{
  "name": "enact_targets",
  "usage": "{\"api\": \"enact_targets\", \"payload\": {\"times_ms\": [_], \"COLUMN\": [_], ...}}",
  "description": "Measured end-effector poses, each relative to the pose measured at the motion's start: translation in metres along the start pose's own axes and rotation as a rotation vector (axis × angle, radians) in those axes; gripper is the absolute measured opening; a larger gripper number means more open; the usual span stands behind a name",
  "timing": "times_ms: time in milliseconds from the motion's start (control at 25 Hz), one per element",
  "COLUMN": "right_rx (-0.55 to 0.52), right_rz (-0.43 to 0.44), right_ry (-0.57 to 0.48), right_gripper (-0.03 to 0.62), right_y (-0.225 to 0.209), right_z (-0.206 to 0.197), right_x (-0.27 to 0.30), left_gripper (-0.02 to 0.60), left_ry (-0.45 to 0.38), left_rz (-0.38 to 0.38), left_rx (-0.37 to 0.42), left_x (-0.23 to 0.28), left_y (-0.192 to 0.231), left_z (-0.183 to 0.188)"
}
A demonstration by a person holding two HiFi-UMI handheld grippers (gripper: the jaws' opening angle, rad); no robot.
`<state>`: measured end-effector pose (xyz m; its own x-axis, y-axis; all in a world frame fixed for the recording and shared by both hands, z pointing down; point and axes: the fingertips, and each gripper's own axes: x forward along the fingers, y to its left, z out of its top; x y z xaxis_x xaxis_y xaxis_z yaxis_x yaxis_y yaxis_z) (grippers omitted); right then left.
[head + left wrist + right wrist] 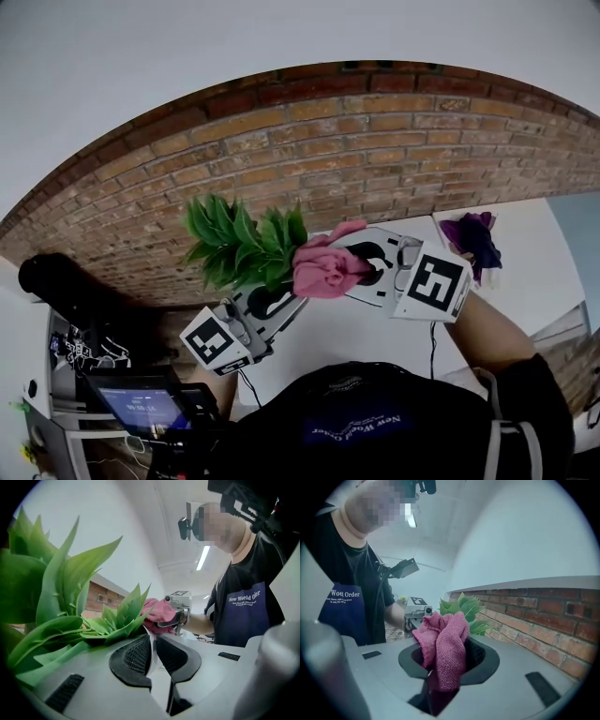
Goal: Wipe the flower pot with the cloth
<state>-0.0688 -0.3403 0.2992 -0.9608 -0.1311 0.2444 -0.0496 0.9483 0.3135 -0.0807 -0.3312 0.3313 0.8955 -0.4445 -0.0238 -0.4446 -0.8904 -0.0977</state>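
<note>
**A:** Where was the flower pot [150,648]?

**B:** Mostly hidden. All that showed was a thin white rim pinched between the ribbed black pads of the left hand-held gripper [265,305], whose jaws were closed on it. The plant [239,246] fanned up and to the left from there, all smooth, pointed green leaves.

**A:** And the cloth [443,644]?

**B:** Pink, coarse-woven, bunched into soft folds. The right hand-held gripper [372,266] had its jaws clamped on the lower part, and the rest bulged out past the tips. The wad touched the nearest leaves, just beside the pot's rim.

**A:** How were the two held?

**B:** Tip to tip, over the white surface [356,337]. The left one came up from the lower left. The right one reached in from the right on a bare forearm [489,335]. Each grey body carried a marker cube [436,283] with black-and-white squares at its near end.

**A:** Anything further out?

**B:** A red brick wall [375,150] stood behind. A purple bundle [472,239] lay on the surface well apart to the right, and I couldn't tell what it was.
</note>
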Motion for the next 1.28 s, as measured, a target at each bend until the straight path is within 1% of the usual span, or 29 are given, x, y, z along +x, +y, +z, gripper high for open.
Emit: {"api": "enact_targets", "payload": {"times_ms": [80,160,360,440,520,680,800,920,1080,1280], "right_rx": [0.024,0.064,0.132,0.178,0.236,0.397,0.533,0.631,0.711,0.771], "right_rz": [0.000,-0.002,-0.026,-0.026,-0.030,-0.023,0.024,0.076,0.122,0.111], "right_ry": [-0.018,-0.047,-0.079,-0.098,-0.126,-0.201,-0.292,-0.374,-0.462,-0.507], "right_gripper": [0.103,0.103,0.103,0.103,0.103,0.103,0.103,0.103,0.103,0.103], "right_y": [-0.004,-0.009,-0.026,-0.031,-0.038,-0.055,-0.059,-0.061,-0.064,-0.068], "right_z": [0.006,0.011,0.010,0.009,0.008,0.003,0.003,0.005,0.006,-0.003], "right_x": [-0.004,-0.009,-0.021,-0.024,-0.028,-0.036,-0.038,-0.039,-0.042,-0.044], "left_gripper": [0.048,0.045,0.044,0.044,0.043,0.043,0.041,0.041,0.040,0.040], "left_ry": [-0.007,-0.021,-0.048,-0.072,-0.110,-0.218,-0.289,-0.364,-0.462,-0.566], "left_rz": [-0.008,-0.022,-0.049,-0.065,-0.084,-0.122,-0.135,-0.155,-0.187,-0.194], "left_rx": [0.030,0.041,0.036,0.043,0.024,-0.087,-0.176,-0.271,-0.384,-0.505], "left_x": [-0.002,-0.002,-0.003,-0.005,-0.008,-0.017,-0.023,-0.028,-0.035,-0.041], "left_y": [-0.003,-0.006,-0.015,-0.018,-0.021,-0.021,-0.016,-0.009,-0.002,0.012], "left_z": [0.006,0.013,0.022,0.026,0.031,0.047,0.057,0.063,0.069,0.078]}}
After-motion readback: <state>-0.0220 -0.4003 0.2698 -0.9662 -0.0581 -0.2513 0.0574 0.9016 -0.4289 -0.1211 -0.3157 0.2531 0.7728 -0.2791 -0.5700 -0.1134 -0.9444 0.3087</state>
